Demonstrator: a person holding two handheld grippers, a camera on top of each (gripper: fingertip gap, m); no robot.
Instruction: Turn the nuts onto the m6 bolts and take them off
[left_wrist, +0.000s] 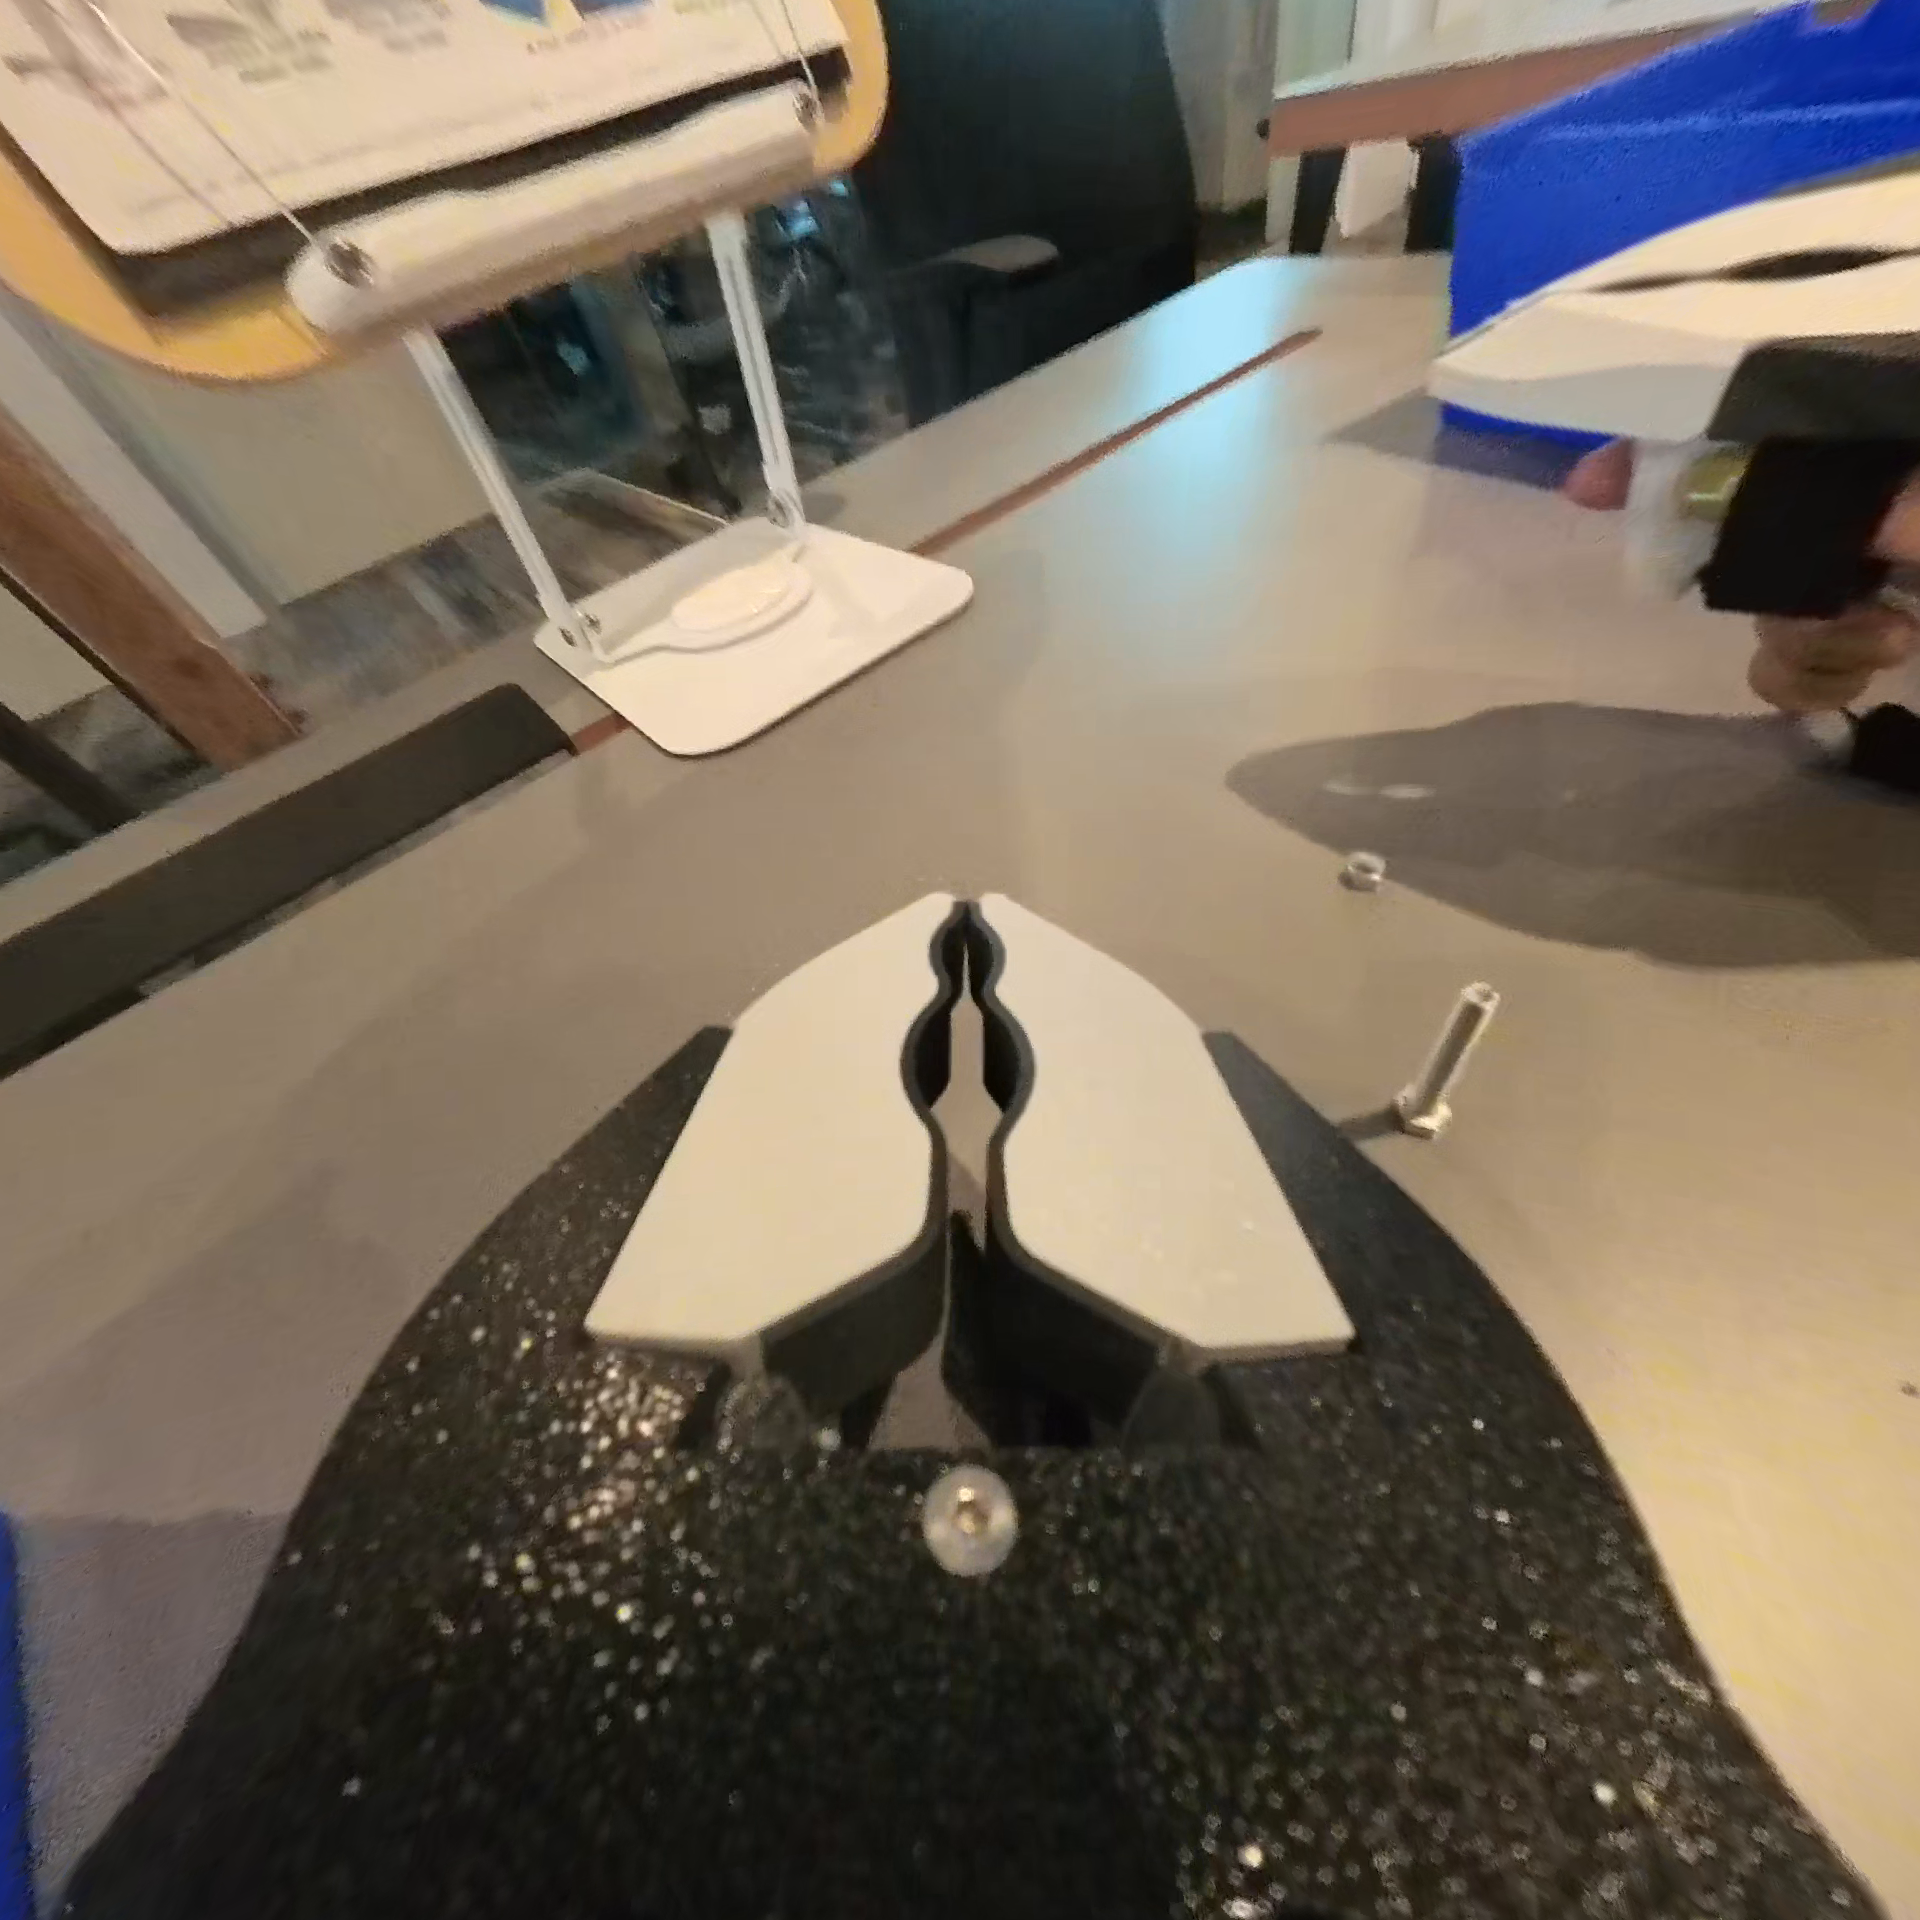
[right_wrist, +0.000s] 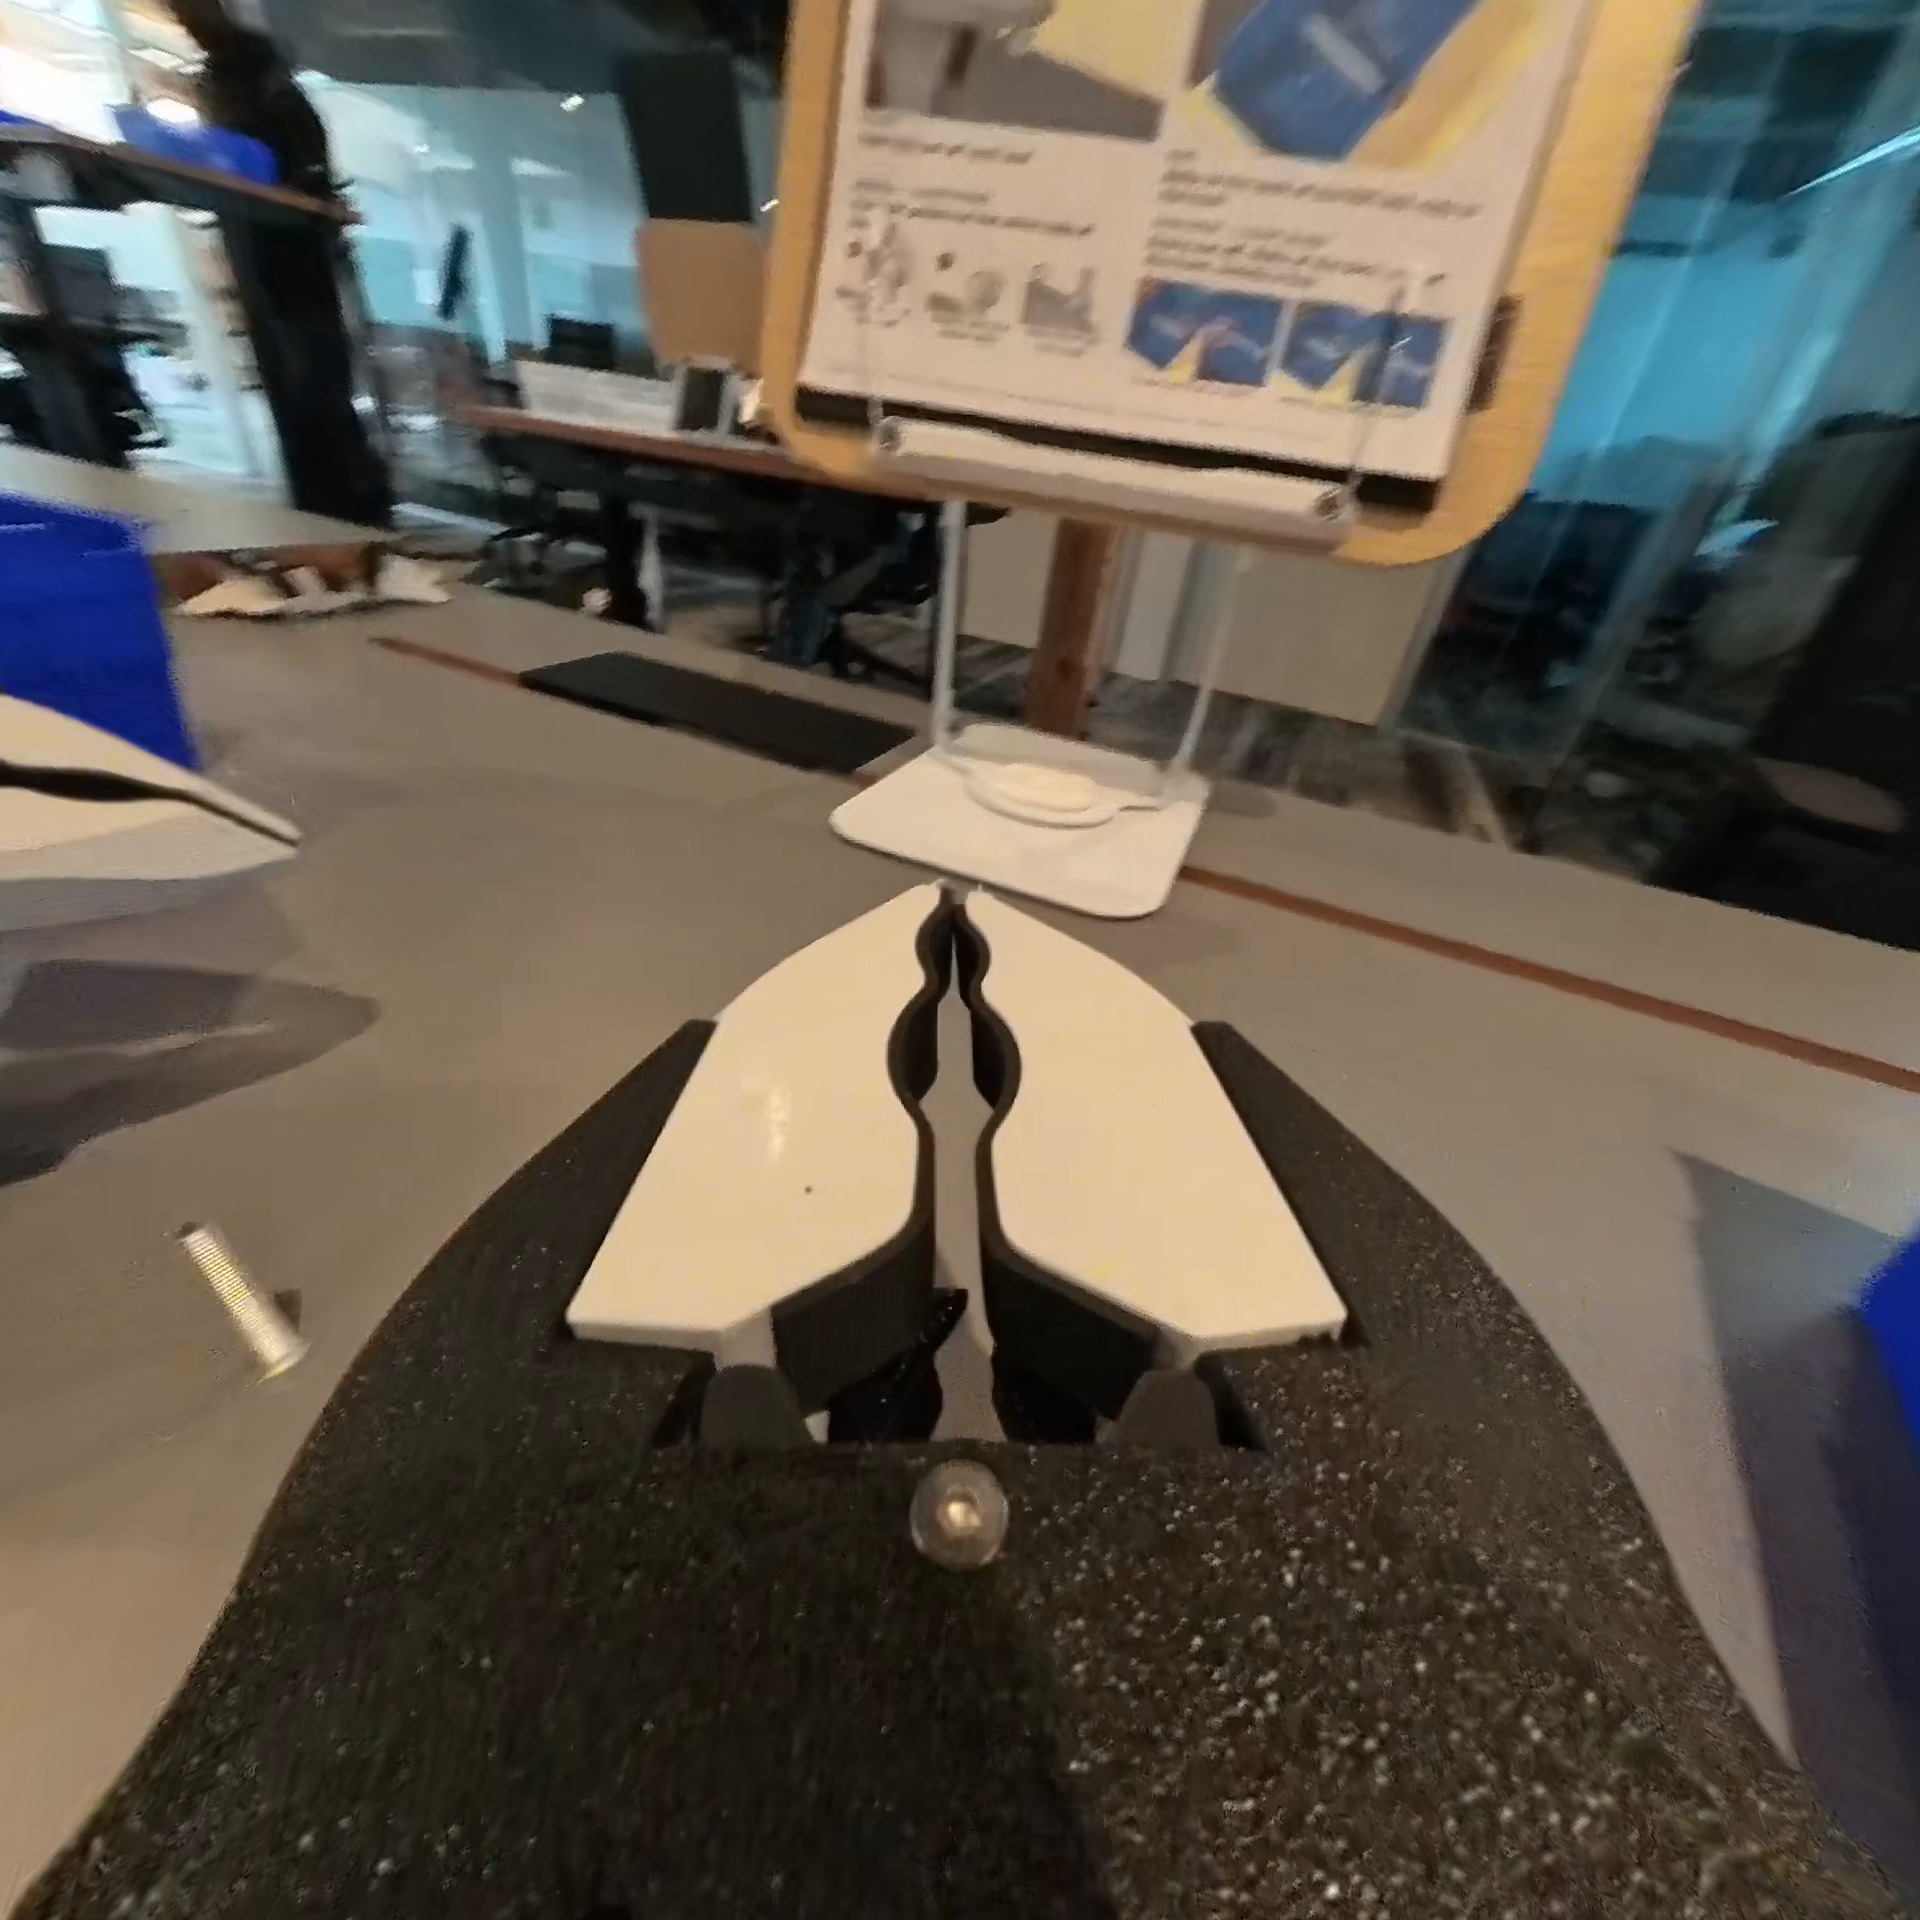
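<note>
A grey table (left_wrist: 1091, 644) fills the foreground of an office with glass walls, dark chairs and further desks behind. A thin brown strip runs across the far part of the tabletop, and a black mat (right_wrist: 717, 707) lies along that edge. Near it stands a white stand (left_wrist: 769, 644) with two slim legs that carries a tilted, yellow-edged board with a printed sheet (right_wrist: 1143, 229).

The left gripper (left_wrist: 968, 914) hovers low over the table, its two white fingers pressed together at the tips and holding nothing. Just to its right a silver bolt (left_wrist: 1439, 1060) lies on the table, head toward the camera and threaded end pointing away. Farther on, a small silver nut (left_wrist: 1359, 869) sits on the table apart from the bolt, at the edge of a dark shadow.

The right gripper (right_wrist: 951, 902) is likewise closed tip to tip and empty, pointing at the base of the stand. In its view the bolt (right_wrist: 244, 1299) lies to the lower left, beside the black body of the gripper. The nut is not seen there. A hand (left_wrist: 1829, 644) grips the right gripper's black handle at the right edge of the left view.
</note>
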